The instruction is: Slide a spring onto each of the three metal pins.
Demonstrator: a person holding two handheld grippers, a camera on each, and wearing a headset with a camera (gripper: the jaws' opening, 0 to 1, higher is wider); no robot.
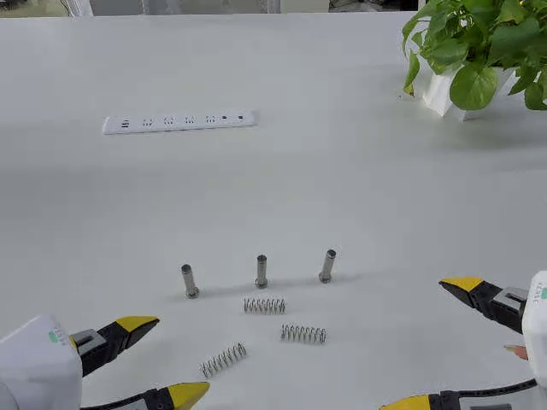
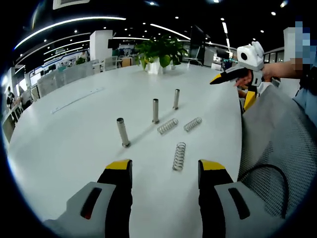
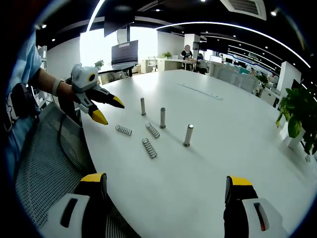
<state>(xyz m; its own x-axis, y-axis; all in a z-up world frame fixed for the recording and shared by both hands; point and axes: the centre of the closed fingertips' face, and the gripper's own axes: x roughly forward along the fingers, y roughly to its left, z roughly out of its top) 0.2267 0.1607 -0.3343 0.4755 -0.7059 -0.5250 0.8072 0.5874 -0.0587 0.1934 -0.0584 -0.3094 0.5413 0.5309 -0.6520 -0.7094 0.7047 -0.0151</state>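
Three upright grey metal pins (image 1: 261, 271) in a row, mid white tabletop (image 1: 342, 171). Three loose coiled steel springs (image 1: 264, 305) lie flat just in front, none on a pin. Left gripper (image 1: 183, 354) and right gripper (image 1: 410, 346) at the near table edge, both jaws wide, empty. Long white power strip (image 1: 179, 122) and green potted plant (image 1: 479, 43) well apart, far side. Bare surface around the pins.

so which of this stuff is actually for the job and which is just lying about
For the job:
left pin, middle pin, right pin, all standing bare
left spring, middle spring, right spring, lying loose
left gripper and right gripper, both open

Just lying about:
power strip
potted plant
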